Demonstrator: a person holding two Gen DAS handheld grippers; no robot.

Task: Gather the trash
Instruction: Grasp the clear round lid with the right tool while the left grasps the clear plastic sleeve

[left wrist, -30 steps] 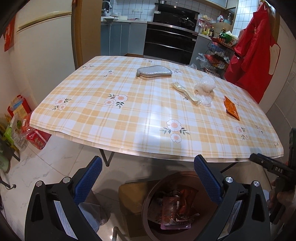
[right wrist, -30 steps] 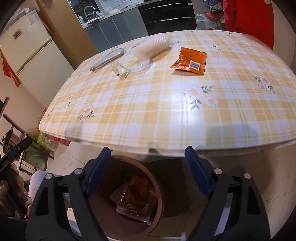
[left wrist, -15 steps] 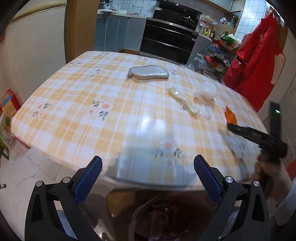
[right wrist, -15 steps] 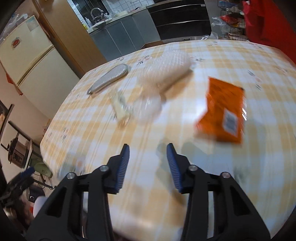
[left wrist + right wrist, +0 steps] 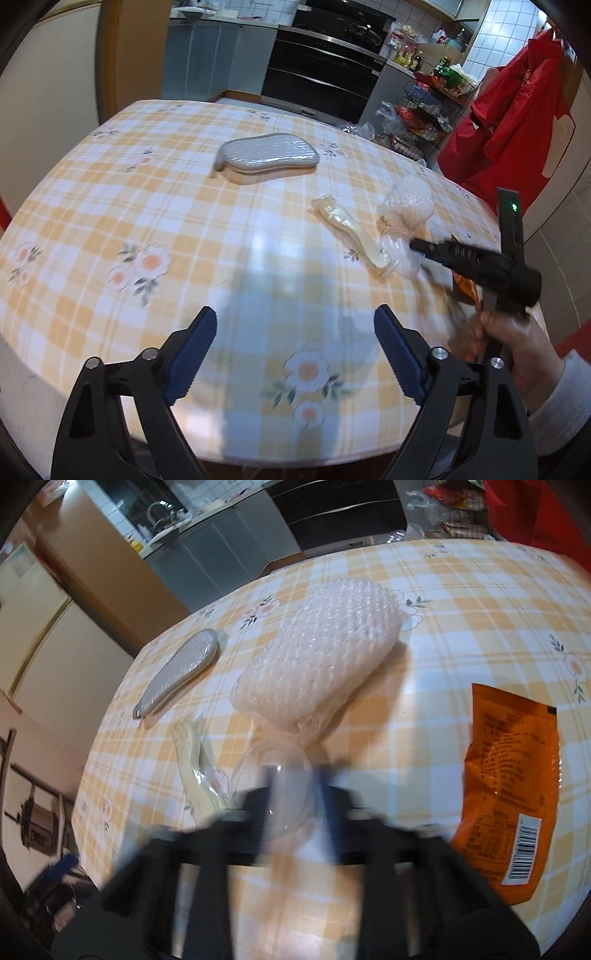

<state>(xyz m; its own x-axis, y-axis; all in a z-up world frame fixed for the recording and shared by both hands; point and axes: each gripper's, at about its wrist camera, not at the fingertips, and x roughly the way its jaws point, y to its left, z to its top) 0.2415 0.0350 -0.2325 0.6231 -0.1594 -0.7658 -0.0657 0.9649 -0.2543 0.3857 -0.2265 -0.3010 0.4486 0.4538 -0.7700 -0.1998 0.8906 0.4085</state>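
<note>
The right claw [image 5: 295,786] is down at the tabletop [image 5: 461,602], its blue fingers drawn close together with a clear plastic cup [image 5: 275,775] showing between them. The view is smeared with motion, so I cannot tell whether the pads are pressing on the plastic or only flanking it. The cup lies on its side, just in front of the bubble-wrap bundle [image 5: 317,657], with a pale crumpled wrapper [image 5: 194,753] close on one side and the orange sachet [image 5: 513,790] apart on the other.

To my eye this piece wants a gentle squeeze. Thin clear plastic like that likely buckles or squirts out sideways, so pinching across the rim or wall and lifting straight up looks safest, without dragging the bubble wrap or wrapper along.

The left claw [image 5: 295,350] hangs wide open over the near edge of the tabletop, holding nothing. The grey pouch [image 5: 267,157] farther back could be its pick.
</note>
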